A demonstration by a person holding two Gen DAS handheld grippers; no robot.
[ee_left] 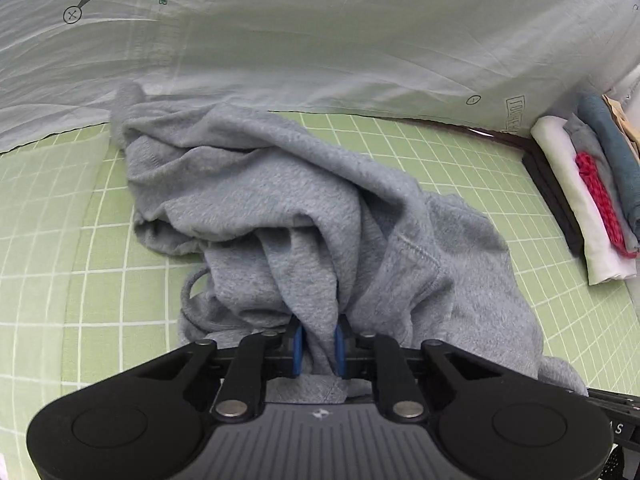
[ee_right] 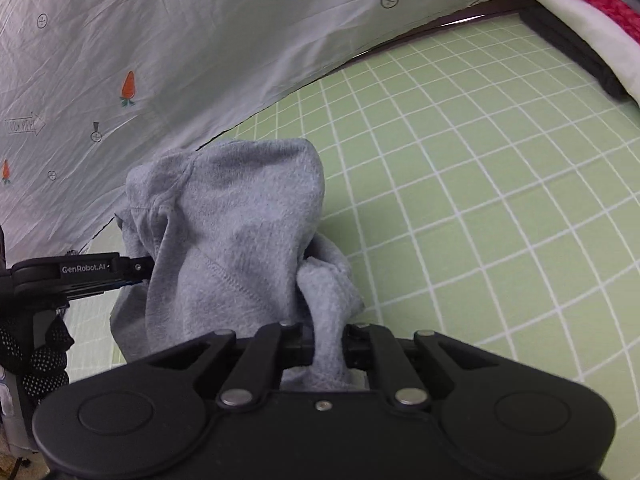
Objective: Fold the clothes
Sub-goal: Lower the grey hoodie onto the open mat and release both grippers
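A grey fleece sweatshirt (ee_left: 280, 200) lies crumpled on the green grid mat (ee_left: 500, 208), bunched in the middle of the mat with its far edge touching the pale carrot-print sheet (ee_left: 320, 40) that hangs behind. Both grippers have a hold of it. The left gripper (ee_left: 319, 346) has its blue pads pinching a fold of the grey fabric at the near edge of the heap; cloth fills the narrow gap between them. The right gripper (ee_right: 327, 350) is pressed together on another gathered fold, which rises from its jaws into a tall hump. In the right wrist view the left gripper (ee_right: 132, 272) shows from the side, entering the cloth from the left, just beside the hump, with a dotted black glove (ee_right: 44, 356) below it.

At the far right of the mat sits a stack of folded clothes (ee_left: 592, 200), white, grey, blue-grey and a red knit piece, well apart from the sweatshirt.

The step in hand appears to be the pick-up and spreading of the sweatshirt: both holds are taken but the garment is still a tangle, with no clean fold yet. The next move probably calls for drawing the two holds apart and shaking or dragging the cloth flat on the mat, so that hem, sleeves and shoulders can be told apart. Which part of the garment each gripper holds I cannot tell.
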